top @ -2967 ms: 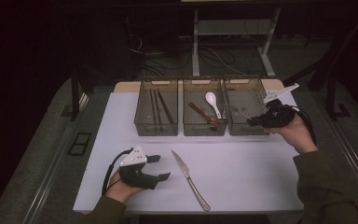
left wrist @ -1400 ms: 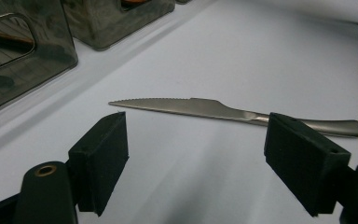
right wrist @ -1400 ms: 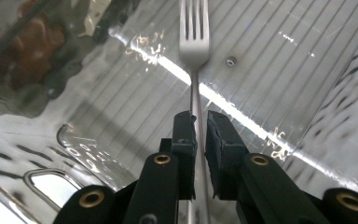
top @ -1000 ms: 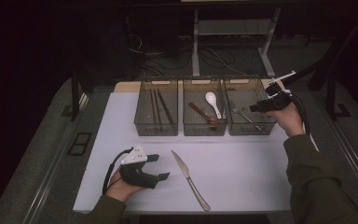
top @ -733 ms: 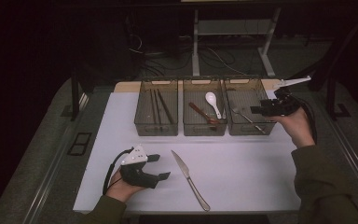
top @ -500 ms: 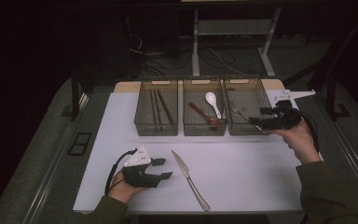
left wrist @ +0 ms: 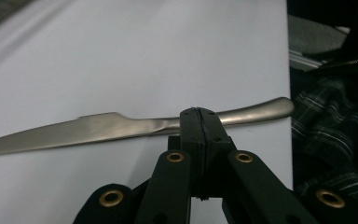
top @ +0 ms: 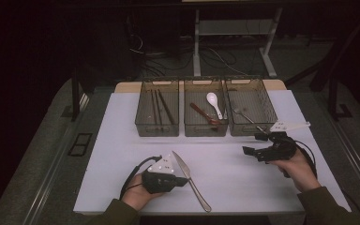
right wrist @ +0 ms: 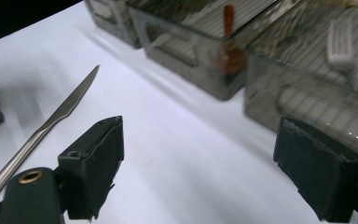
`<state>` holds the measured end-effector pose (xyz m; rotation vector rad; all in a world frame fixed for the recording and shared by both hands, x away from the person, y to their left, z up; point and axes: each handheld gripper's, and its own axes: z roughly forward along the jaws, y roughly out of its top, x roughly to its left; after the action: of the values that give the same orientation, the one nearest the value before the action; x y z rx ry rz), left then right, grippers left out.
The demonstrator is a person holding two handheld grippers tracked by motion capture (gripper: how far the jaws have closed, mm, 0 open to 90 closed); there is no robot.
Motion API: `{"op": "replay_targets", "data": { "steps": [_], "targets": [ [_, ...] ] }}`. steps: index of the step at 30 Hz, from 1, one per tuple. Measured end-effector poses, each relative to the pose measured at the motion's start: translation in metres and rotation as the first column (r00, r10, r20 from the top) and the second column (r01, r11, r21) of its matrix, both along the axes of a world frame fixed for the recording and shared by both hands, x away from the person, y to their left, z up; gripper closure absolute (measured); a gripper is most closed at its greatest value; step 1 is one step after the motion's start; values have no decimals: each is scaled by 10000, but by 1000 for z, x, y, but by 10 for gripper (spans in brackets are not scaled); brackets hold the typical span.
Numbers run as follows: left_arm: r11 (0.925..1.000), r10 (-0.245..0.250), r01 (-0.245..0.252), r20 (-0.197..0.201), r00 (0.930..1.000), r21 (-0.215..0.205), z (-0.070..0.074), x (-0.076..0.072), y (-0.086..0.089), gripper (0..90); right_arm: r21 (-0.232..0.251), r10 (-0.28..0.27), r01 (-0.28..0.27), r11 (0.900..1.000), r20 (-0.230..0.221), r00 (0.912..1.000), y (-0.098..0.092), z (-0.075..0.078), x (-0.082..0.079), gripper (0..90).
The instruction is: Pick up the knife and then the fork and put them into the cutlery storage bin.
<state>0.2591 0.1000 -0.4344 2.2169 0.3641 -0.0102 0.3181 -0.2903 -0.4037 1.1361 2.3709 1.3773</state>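
Note:
A steel table knife [top: 200, 196] lies on the white table near the front edge, blade pointing away. My left gripper [top: 185, 178] rests at the knife's handle. In the left gripper view its jaws [left wrist: 199, 112] have just closed and stand pressed together with nothing between them, and the knife [left wrist: 98, 128] runs crosswise just past the tips. My right gripper [top: 252, 144] hovers low in front of the right bin. Its jaws have just been opening, and in its own view the gripper [right wrist: 198, 140] stands wide with nothing between its jaws. The knife [right wrist: 60, 114] lies off to its left.
Three dark mesh bins stand in a row at the back. The left bin [top: 140, 112] holds chopsticks, the middle bin [top: 205, 130] a white spoon [top: 213, 104] and a brown one, the right bin [top: 269, 112] a fork [right wrist: 340, 44]. A plaid sleeve [left wrist: 335, 135] lies beside the table edge.
The right hand came away from the right bin, down and toward the front, and its jaws opened. The left gripper slid right onto the knife and closed.

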Motion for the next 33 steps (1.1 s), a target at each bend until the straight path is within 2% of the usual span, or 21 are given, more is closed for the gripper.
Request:
{"op": "replay_targets", "data": {
  "steps": [4, 7, 14, 24, 33],
  "targets": [
    [9976, -611, 612, -51, 9981, 317, -6, -3, -14, 886, -108, 84, -82, 9999, 160, 9998, 5, -7, -11, 155],
    [9938, -974, 980, -126, 9952, 519, -9, -6, -23, 885, -414, 238, -232, 9989, 130, 9996, 7, -11, -15, 155],
    [9845, -1593, 1609, -273, 9869, 705, -15, -10, -36, 886, -505, 289, -284, 9983, 95, 9995, 10, -15, -17, 156],
    [9809, -1735, 1729, -6, 9848, 897, -14, -6, -47, 886, -557, 228, -222, 9982, 111, 9997, 8, -16, -16, 156],
    [9783, -1820, 1772, 366, 9826, 1072, -15, 1, -68, 886, -621, 186, -183, 9979, 45, 9998, 8, -18, -15, 156]
  ]
}}
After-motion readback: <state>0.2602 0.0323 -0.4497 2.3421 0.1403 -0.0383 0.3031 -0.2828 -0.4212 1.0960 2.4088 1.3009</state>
